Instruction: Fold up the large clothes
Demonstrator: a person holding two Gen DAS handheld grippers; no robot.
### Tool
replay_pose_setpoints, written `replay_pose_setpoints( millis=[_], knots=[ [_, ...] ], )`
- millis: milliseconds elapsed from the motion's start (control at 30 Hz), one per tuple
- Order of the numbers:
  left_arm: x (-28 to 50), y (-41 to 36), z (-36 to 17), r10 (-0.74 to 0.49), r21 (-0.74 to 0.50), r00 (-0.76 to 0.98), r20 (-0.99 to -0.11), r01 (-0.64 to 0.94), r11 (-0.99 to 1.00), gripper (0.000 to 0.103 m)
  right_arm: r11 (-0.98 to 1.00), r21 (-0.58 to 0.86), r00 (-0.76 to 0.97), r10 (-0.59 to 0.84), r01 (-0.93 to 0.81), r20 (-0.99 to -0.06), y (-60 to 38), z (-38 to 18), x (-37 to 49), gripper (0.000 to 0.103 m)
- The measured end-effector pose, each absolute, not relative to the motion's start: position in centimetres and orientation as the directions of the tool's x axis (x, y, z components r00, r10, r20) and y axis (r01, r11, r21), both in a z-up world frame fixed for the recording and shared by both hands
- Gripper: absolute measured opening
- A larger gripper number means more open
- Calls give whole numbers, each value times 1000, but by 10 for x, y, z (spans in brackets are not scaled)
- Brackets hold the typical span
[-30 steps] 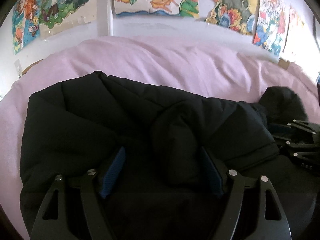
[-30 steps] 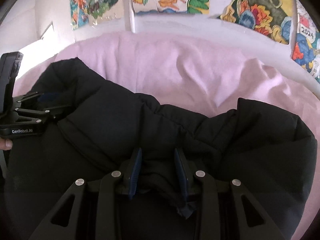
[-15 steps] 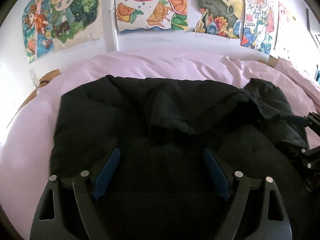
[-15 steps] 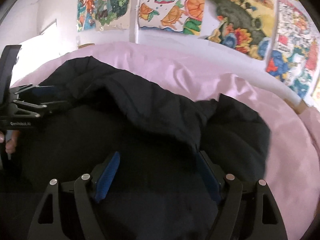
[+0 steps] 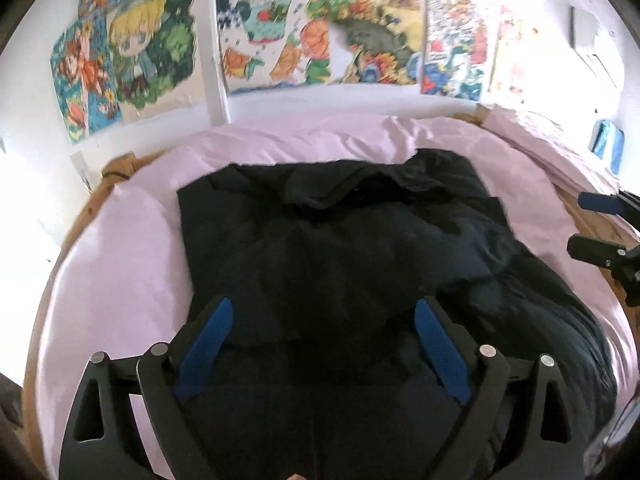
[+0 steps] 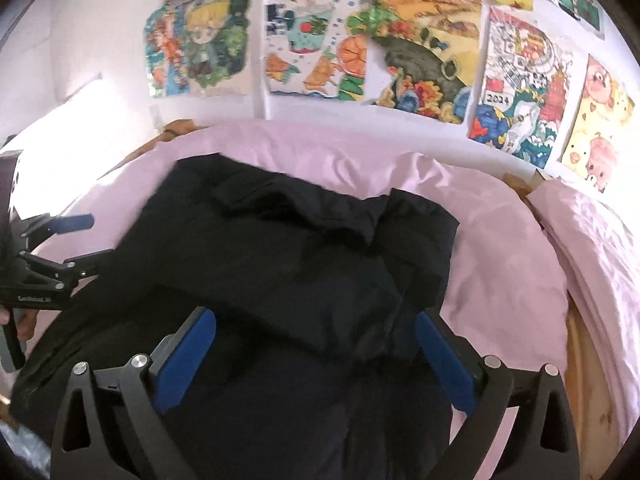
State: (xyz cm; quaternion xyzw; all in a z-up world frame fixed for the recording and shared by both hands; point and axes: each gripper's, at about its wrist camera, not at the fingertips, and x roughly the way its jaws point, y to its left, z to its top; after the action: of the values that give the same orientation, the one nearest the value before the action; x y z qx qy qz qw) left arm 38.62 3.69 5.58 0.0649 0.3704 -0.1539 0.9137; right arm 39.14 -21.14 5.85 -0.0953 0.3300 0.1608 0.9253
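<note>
- A black padded jacket [image 5: 344,248] is laid across a pale pink bedsheet [image 5: 120,264]; its surface is puffy and matte, with soft creases.
- The jacket's far part is seen doubled over the body, forming a thick, uneven flap with a ragged edge [image 6: 304,240].
- The sheet is smooth at the near left, wrinkled toward the wall; a wooden bed frame [image 5: 100,200] is visible at its rim.
- A second pink fold of bedding [image 6: 592,248] is seen at the right.
- Colourful hand-drawn posters [image 6: 320,52] are fixed to the white wall behind.
- The left gripper [image 5: 320,344] is held spread wide above the jacket's near part; nothing is caught between its blue pads [image 5: 208,336].
- The right gripper [image 6: 316,360] is likewise spread wide, with the jacket beneath and nothing pinched; its blue pads [image 6: 444,360] are bare.
- Contact between fingertips and cloth cannot be told.
- Each gripper is visible at the edge of the other's view, off to the jacket's side.
</note>
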Motion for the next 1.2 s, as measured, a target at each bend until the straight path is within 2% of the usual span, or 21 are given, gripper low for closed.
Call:
replay_pose_setpoints(
  millis=[67, 300, 500, 700, 967, 1200],
  knots=[
    [366, 36, 66, -247, -7, 671, -699, 340, 941, 101, 920, -93, 739, 243, -381, -628, -207, 68, 367, 103],
    [296, 39, 90, -283, -57, 654, -702, 345, 937, 101, 893, -139, 705, 233, -428, -670, -199, 78, 294, 103],
    [248, 41, 90, -310, -62, 620, -721, 388, 919, 101, 881, -152, 677, 222, -447, -702, -192, 74, 232, 103],
    [206, 32, 62, -332, 28, 589, -737, 517, 856, 101, 850, -178, 627, 208, -496, -751, -192, 53, 202, 103],
    [172, 24, 9, -297, 252, 564, -771, 697, 671, 101, 735, -276, 534, 137, -620, -834, -195, -2, 193, 103],
    [166, 30, -27, -289, 224, 459, -840, 779, 585, 101, 608, -330, 443, 40, -722, -895, -196, -51, 178, 103]
  ],
)
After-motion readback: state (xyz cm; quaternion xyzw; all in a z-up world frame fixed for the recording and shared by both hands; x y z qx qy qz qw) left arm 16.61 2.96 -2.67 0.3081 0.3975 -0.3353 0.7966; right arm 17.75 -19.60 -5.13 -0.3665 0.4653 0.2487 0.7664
